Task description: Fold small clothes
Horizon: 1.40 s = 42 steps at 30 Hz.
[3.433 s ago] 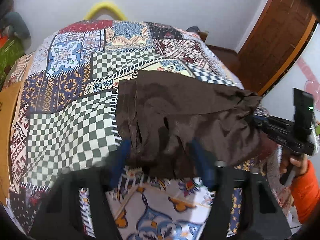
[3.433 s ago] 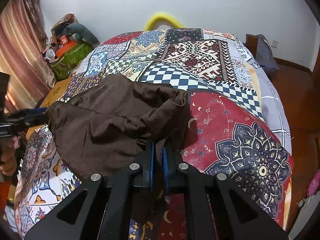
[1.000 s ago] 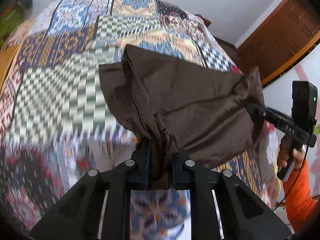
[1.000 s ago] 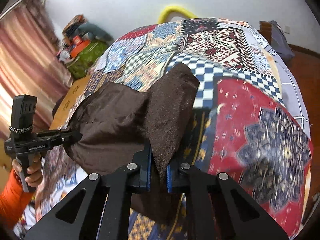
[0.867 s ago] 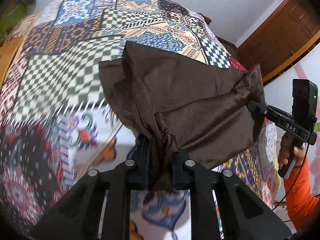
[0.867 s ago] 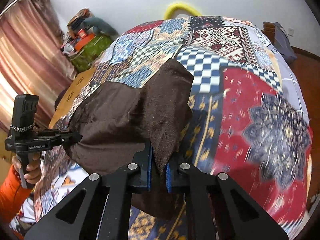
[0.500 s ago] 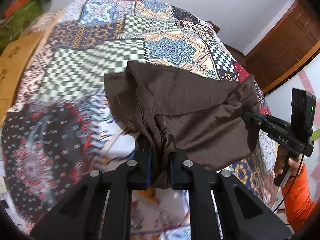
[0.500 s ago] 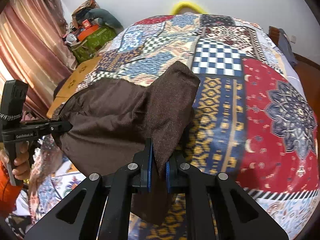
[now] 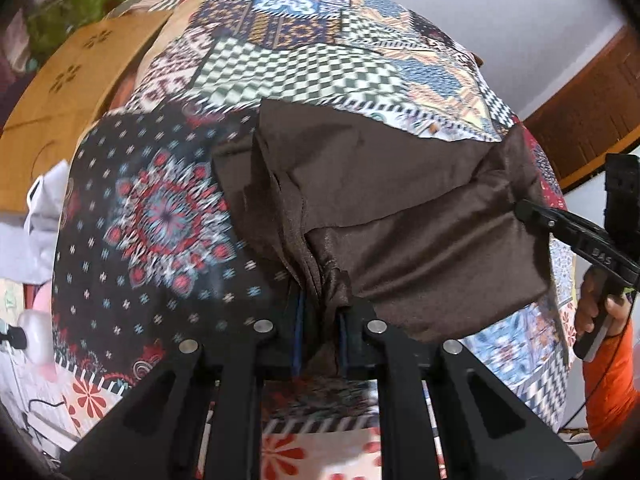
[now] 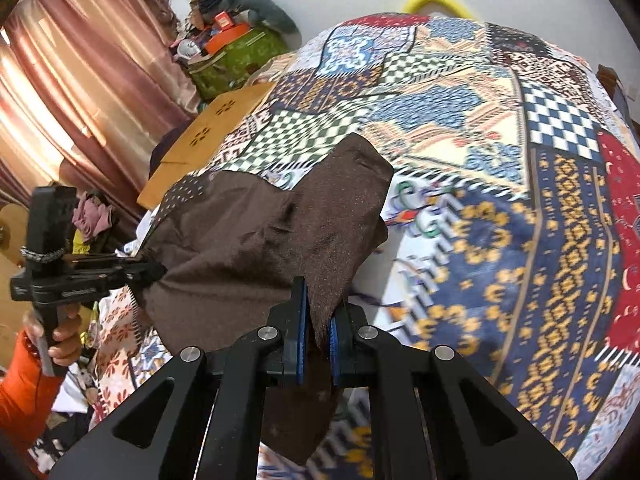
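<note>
The folding is judged barely begun: no finished fold can be made out. The brown garment (image 9: 404, 216) is held in the air above the patchwork bed (image 9: 160, 216), stretched between two grips. A bunched edge is clamped in the closed left gripper (image 9: 320, 336) at 6 o'clock in the left view, and another corner is pinched in the closed right gripper (image 10: 317, 344). The cloth looks thin, limp and faintly shiny (a seam runs down near the left grip), sagging between them. Laying flat and folding remain.
</note>
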Each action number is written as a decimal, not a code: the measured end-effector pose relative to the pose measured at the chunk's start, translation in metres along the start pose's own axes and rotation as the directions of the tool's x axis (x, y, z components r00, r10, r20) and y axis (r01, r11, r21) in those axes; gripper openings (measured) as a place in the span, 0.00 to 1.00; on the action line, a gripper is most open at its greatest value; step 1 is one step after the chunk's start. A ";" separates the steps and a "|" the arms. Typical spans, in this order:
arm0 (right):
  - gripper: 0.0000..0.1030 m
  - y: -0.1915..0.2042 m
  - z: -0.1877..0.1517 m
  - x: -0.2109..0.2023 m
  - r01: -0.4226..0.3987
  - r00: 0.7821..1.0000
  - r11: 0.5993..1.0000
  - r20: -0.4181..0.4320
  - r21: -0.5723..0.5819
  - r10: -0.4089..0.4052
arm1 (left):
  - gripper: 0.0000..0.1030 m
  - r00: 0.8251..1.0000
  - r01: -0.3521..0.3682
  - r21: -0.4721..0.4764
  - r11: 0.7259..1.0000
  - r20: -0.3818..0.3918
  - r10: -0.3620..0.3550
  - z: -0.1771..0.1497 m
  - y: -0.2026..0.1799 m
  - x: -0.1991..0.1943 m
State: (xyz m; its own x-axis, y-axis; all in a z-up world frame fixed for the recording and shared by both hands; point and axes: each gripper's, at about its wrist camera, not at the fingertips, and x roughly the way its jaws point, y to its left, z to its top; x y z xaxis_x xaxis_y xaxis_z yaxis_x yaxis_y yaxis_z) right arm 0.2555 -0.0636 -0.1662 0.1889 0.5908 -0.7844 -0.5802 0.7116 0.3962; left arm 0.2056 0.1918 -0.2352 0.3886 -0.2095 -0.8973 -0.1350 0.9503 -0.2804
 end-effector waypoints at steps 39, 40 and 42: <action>0.35 0.025 0.000 0.007 0.191 0.982 0.969 0.021 -0.157 -0.190 | 0.52 0.981 -0.164 -0.002 0.986 0.102 0.163 -0.001 0.017 0.003; 0.35 0.024 -0.001 0.003 0.189 0.982 0.971 0.025 -0.145 -0.187 | 0.52 0.980 -0.169 -0.002 0.986 0.110 0.168 -0.002 0.017 -0.002; 0.35 0.024 -0.003 -0.013 0.175 0.984 0.978 0.053 -0.111 -0.169 | 0.52 0.973 -0.189 0.003 0.982 0.138 0.187 -0.003 0.011 -0.014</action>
State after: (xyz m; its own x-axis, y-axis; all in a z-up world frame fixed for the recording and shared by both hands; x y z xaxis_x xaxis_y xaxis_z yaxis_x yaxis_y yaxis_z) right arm 0.2367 -0.0553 -0.1483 0.3266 0.4811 -0.8136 -0.6225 0.7572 0.1979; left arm 0.1962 0.2050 -0.2266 0.4784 0.0053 -0.8781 -0.2031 0.9735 -0.1047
